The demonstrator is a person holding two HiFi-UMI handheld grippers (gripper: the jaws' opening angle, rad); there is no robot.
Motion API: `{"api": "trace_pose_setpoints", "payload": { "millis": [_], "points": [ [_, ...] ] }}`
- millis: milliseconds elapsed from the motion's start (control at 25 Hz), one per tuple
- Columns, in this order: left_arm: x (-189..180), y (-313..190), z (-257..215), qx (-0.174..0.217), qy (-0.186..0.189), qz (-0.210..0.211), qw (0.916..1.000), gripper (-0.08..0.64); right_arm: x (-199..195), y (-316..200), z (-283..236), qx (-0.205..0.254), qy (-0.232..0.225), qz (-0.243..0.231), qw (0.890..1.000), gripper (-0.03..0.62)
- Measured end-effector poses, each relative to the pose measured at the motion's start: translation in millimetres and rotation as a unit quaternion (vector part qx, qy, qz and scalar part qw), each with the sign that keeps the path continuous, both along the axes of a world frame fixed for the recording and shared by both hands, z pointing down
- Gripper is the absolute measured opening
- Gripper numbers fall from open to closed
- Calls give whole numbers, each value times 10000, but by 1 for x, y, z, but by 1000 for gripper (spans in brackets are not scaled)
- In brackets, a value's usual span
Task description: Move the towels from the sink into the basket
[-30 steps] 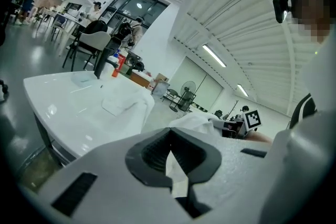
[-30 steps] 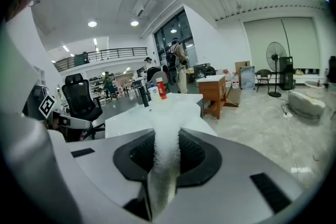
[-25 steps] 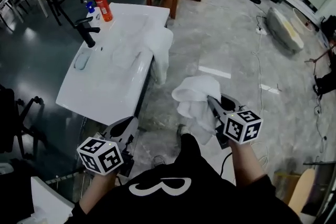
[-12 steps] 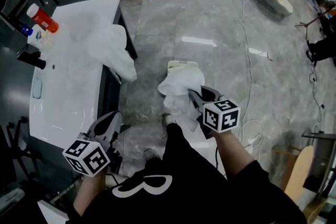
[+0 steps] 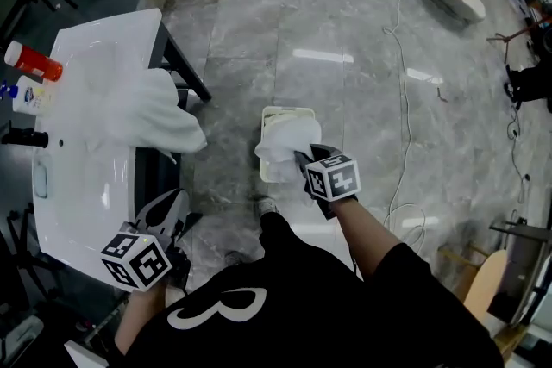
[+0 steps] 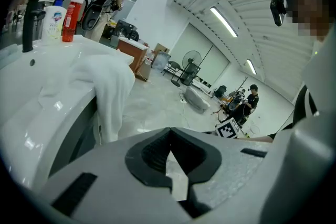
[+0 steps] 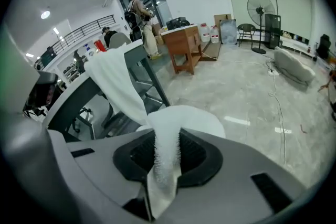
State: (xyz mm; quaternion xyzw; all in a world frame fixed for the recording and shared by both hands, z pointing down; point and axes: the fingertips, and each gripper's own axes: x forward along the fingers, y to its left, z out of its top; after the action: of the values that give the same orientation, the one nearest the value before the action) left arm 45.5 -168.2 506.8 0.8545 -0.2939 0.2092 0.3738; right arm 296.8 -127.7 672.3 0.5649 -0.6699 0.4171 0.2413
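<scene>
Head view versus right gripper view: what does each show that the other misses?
Head view only: the basket on the floor, partly covered by the held towel, and the sink basin. Right gripper view only: the right gripper with its jaws pinching that towel. Both: the held towel and a second towel draped over the sink's edge.

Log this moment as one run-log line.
right gripper: jaws shut on towel, over basket | left gripper: empty, beside sink | second towel: draped over sink edge | task: unfinished
</scene>
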Motion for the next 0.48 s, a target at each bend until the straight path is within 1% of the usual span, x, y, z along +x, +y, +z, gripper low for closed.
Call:
{"api": "trace_pose_setpoints", "payload": {
  "millis": [120, 280, 480],
  "points": [
    [11, -19, 8, 33, -61, -85, 9999, 6, 15, -14, 31, -310, 105, -197, 9993, 81],
    [25, -36, 17, 77, -86, -143, 9998, 6, 27, -28, 67, -551, 145, -390, 9976, 81],
    [44, -53, 28, 35, -107, -31, 9999, 6, 37, -44, 104, -801, 190, -534, 9952, 81]
  ]
}}
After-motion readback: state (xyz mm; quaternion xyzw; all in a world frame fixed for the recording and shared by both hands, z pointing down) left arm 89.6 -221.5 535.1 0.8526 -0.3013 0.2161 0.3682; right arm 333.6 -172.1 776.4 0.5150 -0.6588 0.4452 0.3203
